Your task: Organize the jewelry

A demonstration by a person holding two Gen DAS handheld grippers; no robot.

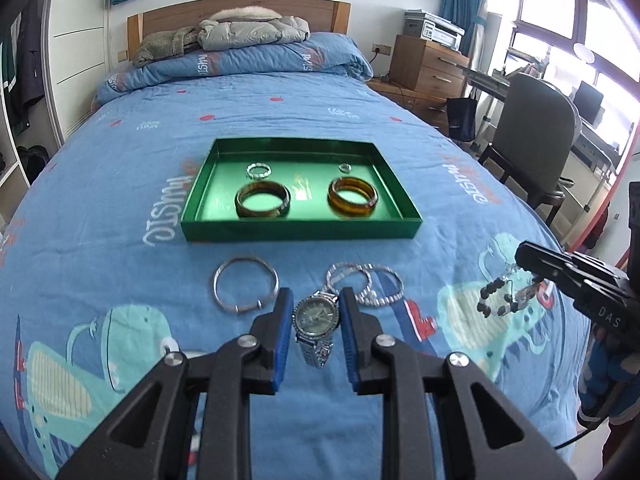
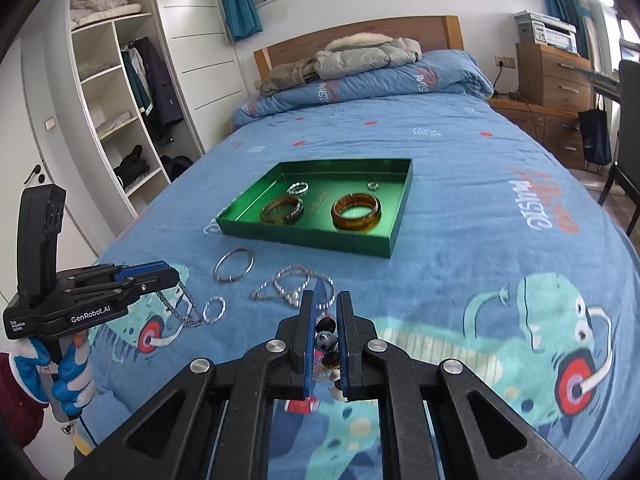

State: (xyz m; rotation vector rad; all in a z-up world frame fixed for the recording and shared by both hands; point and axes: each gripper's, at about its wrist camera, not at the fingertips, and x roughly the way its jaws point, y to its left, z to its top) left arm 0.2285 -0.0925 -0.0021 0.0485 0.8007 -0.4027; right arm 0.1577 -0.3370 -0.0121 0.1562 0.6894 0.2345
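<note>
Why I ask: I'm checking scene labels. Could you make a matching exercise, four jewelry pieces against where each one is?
Things:
1. silver wristwatch with dark dial
2. dark beaded bracelet
3. thick amber bangle
4. thin plain silver bangle

Places:
A. inside the green rectangular tray
B. lying on the blue bedspread
C. between the fingers of the left hand-held gripper
D. held by the right hand-held gripper

Pairs: 1-C, 2-D, 3-A, 4-B

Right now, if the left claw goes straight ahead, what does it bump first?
Probably the green tray, at its near wall; the left claw, gripping the watch, seems to point over the silver bracelets, but depth is unclear.
</note>
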